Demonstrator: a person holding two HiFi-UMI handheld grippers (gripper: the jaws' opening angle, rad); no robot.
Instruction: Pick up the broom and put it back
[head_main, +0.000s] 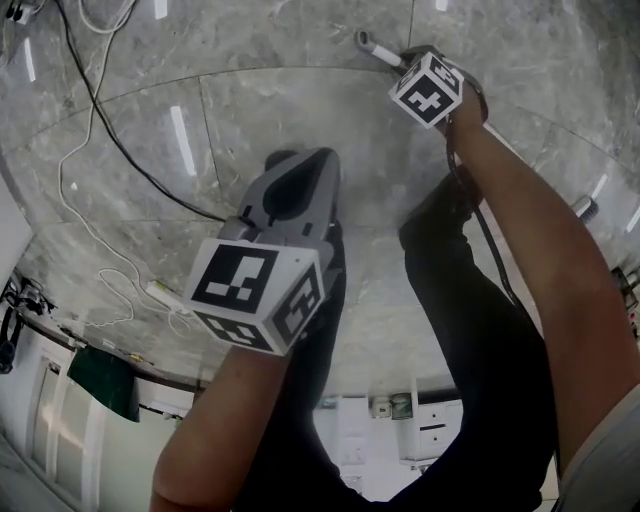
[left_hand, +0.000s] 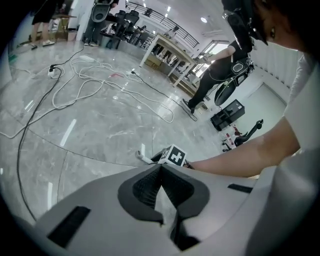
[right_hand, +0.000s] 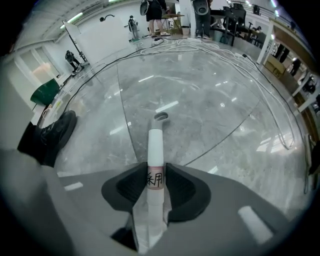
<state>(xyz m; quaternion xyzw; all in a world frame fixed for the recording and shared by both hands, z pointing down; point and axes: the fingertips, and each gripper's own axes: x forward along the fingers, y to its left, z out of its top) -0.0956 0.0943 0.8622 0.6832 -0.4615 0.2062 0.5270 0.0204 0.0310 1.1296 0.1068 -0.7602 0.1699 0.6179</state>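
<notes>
A broom lies on the grey marble floor; only its white handle shows, with a hanging loop at its end and a red-framed label. My right gripper points steeply down over the handle, close to that end. Both pads lie against the labelled stretch, and I see no gap. In the head view the right gripper sits under its marker cube at the top. My left gripper hangs above bare floor, to the left of the right one, shut and empty; in the head view the left gripper is centre left. The broom head is hidden.
Black and white cables and a power strip lie on the floor to the left. My black shoe stands left of the handle. Tables and a standing person are far off. White furniture lines the lower edge.
</notes>
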